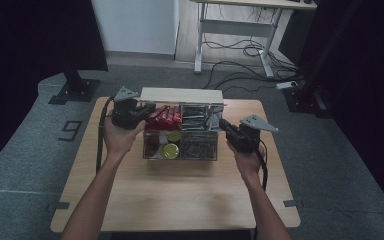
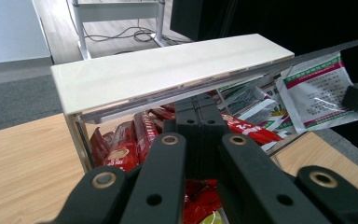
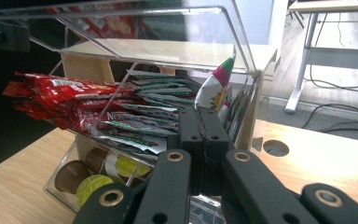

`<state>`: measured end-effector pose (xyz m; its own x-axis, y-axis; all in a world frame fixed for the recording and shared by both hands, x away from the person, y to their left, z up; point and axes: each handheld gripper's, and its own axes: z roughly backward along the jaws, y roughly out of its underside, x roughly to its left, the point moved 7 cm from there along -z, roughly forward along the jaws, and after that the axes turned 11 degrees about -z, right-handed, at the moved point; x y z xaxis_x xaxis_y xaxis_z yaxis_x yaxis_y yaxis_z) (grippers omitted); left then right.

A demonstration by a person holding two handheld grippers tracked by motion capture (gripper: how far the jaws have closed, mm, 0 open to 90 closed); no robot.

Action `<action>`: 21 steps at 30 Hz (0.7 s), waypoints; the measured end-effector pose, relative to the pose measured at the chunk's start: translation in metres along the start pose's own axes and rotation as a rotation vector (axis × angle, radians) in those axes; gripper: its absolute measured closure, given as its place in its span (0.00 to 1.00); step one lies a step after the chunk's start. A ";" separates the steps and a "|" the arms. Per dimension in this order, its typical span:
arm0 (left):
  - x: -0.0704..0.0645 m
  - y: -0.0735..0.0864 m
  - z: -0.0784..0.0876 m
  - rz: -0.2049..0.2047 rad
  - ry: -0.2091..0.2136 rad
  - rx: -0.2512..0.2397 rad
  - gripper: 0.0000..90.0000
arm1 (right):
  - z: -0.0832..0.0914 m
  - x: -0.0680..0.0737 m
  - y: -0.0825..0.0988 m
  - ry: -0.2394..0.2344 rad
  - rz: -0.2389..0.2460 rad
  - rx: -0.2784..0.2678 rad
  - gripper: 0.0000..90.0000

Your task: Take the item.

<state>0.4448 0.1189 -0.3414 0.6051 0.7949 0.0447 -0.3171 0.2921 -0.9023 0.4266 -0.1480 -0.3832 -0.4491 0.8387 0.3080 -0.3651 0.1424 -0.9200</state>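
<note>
One clear organizer box (image 1: 180, 150) with one white lid (image 1: 181, 94) on one wooden table (image 1: 180, 195).
Two grippers: left gripper (image 1: 147, 109), right gripper (image 1: 223, 125), each on one hand.
Red sachets (image 3: 60, 100): stack of several, exact count unclear.
Green-and-white sachets (image 3: 144, 109): roughly eight edges visible in right gripper view, exact count unclear.
Coffee capsules (image 3: 91, 179): about four visible, two with yellow-green tops.
One green-and-white packet (image 2: 314, 91) beyond box in left gripper view.
One grey desk frame (image 1: 237, 37) behind, on floor.
</note>
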 end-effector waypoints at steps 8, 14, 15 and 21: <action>0.000 0.000 -0.002 0.006 0.002 0.000 1.00 | 0.011 -0.004 -0.001 -0.010 -0.021 -0.020 0.99; -0.001 0.000 -0.004 0.004 0.003 0.005 1.00 | 0.015 -0.006 -0.002 -0.010 -0.028 -0.028 0.99; -0.001 0.000 -0.004 0.004 0.003 0.005 1.00 | 0.015 -0.007 -0.002 -0.011 -0.029 -0.030 0.99; -0.001 0.000 -0.004 0.003 0.003 0.005 1.00 | 0.021 -0.014 0.000 -0.013 -0.050 -0.040 0.99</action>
<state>0.4472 0.1162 -0.3431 0.6060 0.7944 0.0405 -0.3230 0.2923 -0.9001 0.4157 -0.1709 -0.3822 -0.4414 0.8232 0.3570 -0.3545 0.2055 -0.9122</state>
